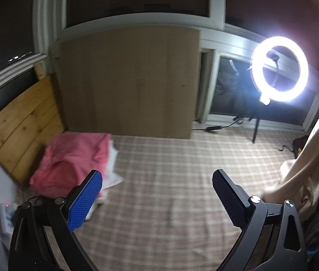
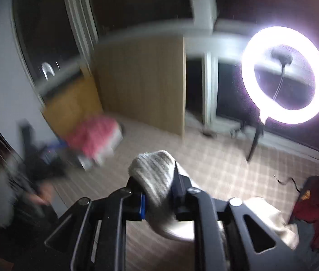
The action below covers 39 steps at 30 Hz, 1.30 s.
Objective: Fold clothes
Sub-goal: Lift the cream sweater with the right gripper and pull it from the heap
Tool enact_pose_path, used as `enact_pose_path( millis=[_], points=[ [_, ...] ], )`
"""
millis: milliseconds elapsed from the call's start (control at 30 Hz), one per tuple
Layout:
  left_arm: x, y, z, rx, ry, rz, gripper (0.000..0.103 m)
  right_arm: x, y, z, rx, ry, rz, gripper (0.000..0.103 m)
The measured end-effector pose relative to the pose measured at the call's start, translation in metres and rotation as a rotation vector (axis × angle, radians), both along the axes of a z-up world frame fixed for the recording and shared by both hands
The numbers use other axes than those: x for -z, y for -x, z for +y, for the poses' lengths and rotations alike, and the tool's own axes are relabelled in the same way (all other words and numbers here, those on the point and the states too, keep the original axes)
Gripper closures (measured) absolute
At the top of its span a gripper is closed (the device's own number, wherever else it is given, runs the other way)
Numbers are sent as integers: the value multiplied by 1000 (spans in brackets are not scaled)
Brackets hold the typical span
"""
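Note:
My left gripper (image 1: 157, 185) is open above the plaid bed cover (image 1: 170, 180), nothing between its blue pads. A pink folded garment (image 1: 76, 158) lies on a stack at the left. At the right edge a cream knit garment (image 1: 313, 158) hangs lifted, its lower part bunched on the cover. In the right wrist view my right gripper (image 2: 159, 187) is shut on that cream knit garment (image 2: 155, 176), which bulges out above the fingers and trails down to the right. The pink stack (image 2: 94, 135) shows blurred at the far left.
A lit ring light (image 1: 279, 70) on a tripod stands at the back right, cable on the floor. A wooden panel (image 1: 127, 81) and a slanted plank board (image 1: 24, 126) lean against the windows. Dark red clothing (image 2: 313, 210) lies at the right. Dark items (image 2: 39, 158) sit left.

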State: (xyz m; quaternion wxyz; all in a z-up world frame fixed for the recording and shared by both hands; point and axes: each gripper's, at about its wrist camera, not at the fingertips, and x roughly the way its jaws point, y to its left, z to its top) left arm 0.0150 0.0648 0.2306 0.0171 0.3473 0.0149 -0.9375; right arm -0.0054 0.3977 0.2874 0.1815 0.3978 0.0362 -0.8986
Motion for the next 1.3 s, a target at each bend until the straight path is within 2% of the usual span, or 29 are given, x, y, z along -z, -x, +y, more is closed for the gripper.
enact_pose_path(
  millis=[33, 67, 100, 267, 433, 467, 500, 533, 567, 667, 700, 800, 833, 933, 1033, 1100, 1167, 1200, 1233, 1267, 1300],
  points=[
    [4, -2, -4, -5, 1, -14, 5, 19, -2, 14, 55, -38, -10, 64],
    [9, -3, -9, -10, 2, -27, 5, 37, -3, 29, 110, -75, -19, 42],
    [13, -5, -13, -15, 3, -41, 5, 56, -5, 43, 165, -113, -29, 34],
    [36, 0, 0, 22, 8, -119, 5, 180, -18, 128, 412, -334, -224, 31],
    [38, 2, 22, 81, 16, -127, 5, 254, -12, 139, 419, -274, -386, 31],
    [37, 1, 26, 91, 16, -124, 5, 261, -11, 136, 411, -276, -389, 42],
    [36, 1, 29, 101, 17, -121, 5, 261, -8, 134, 398, -245, -388, 63],
    [35, 1, 33, 110, 18, -118, 5, 259, -6, 133, 384, -203, -389, 91],
    [34, 1, 37, 120, 19, -115, 5, 247, -6, 134, 384, -116, -376, 92],
    [29, 0, 43, 139, 20, -104, 5, 180, -9, 132, 360, 128, -236, 93],
    [26, -1, 38, 132, 15, -98, 5, 153, -10, 126, 346, 169, -183, 93],
    [21, -4, 19, 107, -4, -77, 5, 66, -14, 93, 281, 234, -22, 93],
    [19, -5, 11, 93, -10, -69, 5, 39, -13, 77, 249, 256, 27, 98],
    [12, -8, -15, 47, -37, -42, 5, -50, -19, 15, 58, 343, 163, 99],
    [6, -15, -43, 2, -52, -16, 5, -103, -30, -43, -25, 235, 301, 99],
    [3, -20, -57, -25, -55, -5, 5, -110, -32, -58, -34, 207, 293, 99],
    [5, -24, -68, -41, -49, -10, 5, -90, -21, -64, -109, 185, 173, 98],
    [8, -26, -72, -50, -41, -17, 5, -68, -17, -65, -113, 127, 112, 98],
    [12, -26, -74, -58, -33, -29, 5, -44, -12, -66, -100, 56, 52, 92],
    [17, -24, -74, -59, -29, -49, 5, -20, -8, -67, -87, -15, -8, 82],
    [23, -22, -75, -58, -28, -72, 5, 2, -10, -59, -66, -54, -43, 77]
  ],
)
